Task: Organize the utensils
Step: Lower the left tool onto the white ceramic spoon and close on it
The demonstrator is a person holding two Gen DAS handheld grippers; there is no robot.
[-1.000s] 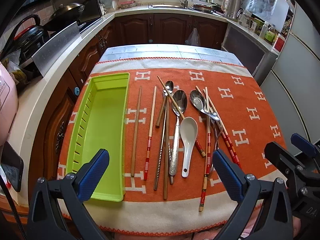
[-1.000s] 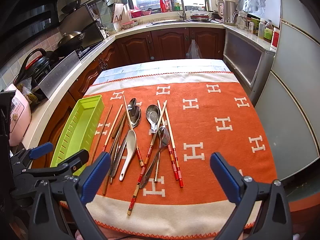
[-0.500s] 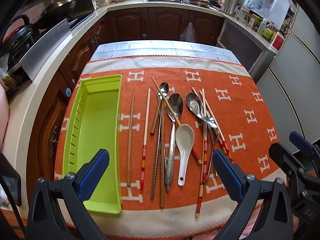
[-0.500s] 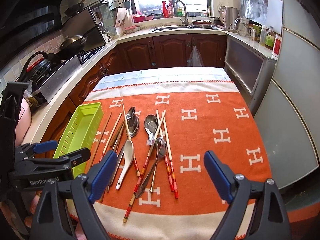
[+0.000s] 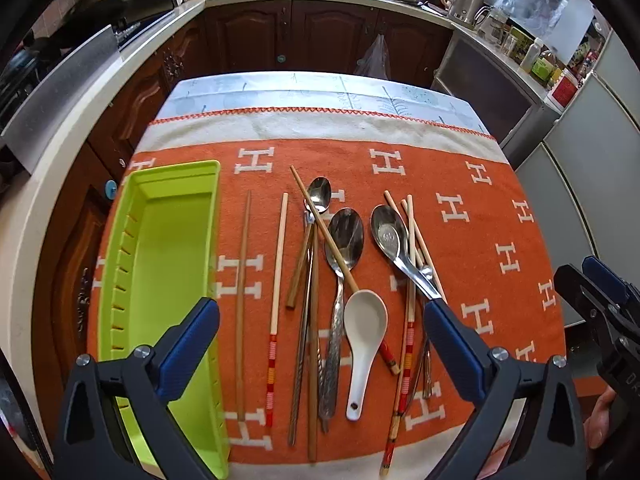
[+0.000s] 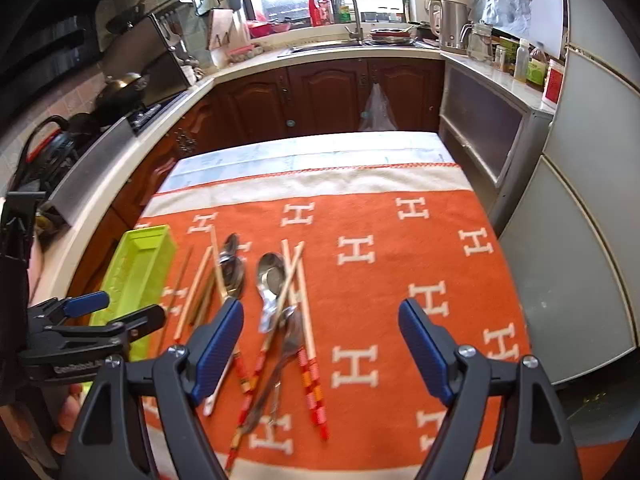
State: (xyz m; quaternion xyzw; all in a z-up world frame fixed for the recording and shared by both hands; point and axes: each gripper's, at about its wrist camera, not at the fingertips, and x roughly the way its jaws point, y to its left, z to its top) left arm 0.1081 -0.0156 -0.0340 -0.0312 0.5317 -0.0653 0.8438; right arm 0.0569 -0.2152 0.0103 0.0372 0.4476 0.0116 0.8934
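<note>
A lime green tray [image 5: 160, 248] lies empty at the left of the orange cloth [image 5: 460, 184]; it also shows in the right wrist view [image 6: 136, 272]. Right of it lie several chopsticks [image 5: 243, 280], metal spoons [image 5: 345, 236] and a white ceramic spoon [image 5: 364, 328], partly crossed over each other. My left gripper [image 5: 322, 336] is open and empty, above the near ends of the utensils. My right gripper [image 6: 320, 344] is open and empty, above the cloth just right of the spoons [image 6: 272, 276] and chopsticks [image 6: 308, 344].
The cloth covers a small table with kitchen counters [image 6: 320, 54] and wooden cabinets [image 5: 320, 32] behind and to the left. A stove with a pan [image 6: 120, 88] is at left. A grey fridge [image 6: 592, 240] stands at right. The right half of the cloth [image 6: 460, 280] is bare.
Both grippers have moved forward over the table. The left view now looks more steeply down on the utensils. The right gripper's jaws have narrowed a little. Nothing on the cloth has moved.
</note>
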